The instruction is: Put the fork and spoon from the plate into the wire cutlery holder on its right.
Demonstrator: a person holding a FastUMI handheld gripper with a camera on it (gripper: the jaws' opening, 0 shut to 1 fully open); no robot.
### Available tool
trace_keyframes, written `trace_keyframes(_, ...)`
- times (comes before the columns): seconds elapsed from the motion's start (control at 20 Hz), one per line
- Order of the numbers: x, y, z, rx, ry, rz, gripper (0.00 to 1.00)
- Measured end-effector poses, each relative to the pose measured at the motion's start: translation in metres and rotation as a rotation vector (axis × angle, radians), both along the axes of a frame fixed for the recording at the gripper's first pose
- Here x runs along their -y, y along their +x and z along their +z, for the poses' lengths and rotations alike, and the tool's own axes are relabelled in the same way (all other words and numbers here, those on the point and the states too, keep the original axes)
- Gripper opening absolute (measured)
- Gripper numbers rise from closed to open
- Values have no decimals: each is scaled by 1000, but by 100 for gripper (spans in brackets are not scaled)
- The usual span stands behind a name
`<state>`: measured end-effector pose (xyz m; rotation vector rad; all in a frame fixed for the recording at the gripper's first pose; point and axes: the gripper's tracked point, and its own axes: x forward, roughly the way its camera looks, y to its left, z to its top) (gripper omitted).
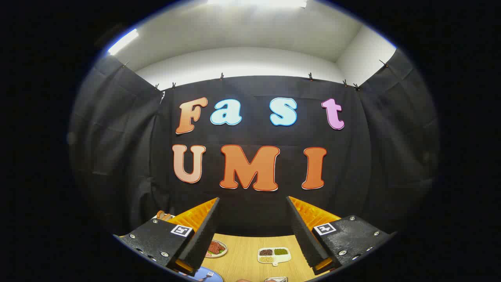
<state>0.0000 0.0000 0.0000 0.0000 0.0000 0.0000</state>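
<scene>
Tongs (pixel 252 231) held high and wide open, gripping nothing, before any pickup.

The two fingers stand well apart and aim at the booth wall rather than down, so the wooden counter (pixel 246 254) shows low between them; this looks like a starting pose, giving a view of the layout before descending. At the near edge of the counter, just by the left finger, sits the blue plate (pixel 203 274) with the fork (pixel 208 275) lying on it (the spoon cannot be made out). Farther back between the fingers lie a small dish of red food (pixel 216 248) and a divided tray of beans (pixel 274 255). A wire object at the near edge (pixel 276 279) may be the cutlery holder, though that is uncertain.
</scene>
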Motion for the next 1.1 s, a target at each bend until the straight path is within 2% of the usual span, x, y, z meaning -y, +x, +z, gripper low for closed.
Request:
trace_keyframes(0.8, -10, -8, -14, -38, -3, 2, 97)
trace_keyframes(1.1, -15, -5, -43, -94, -21, -4, 97)
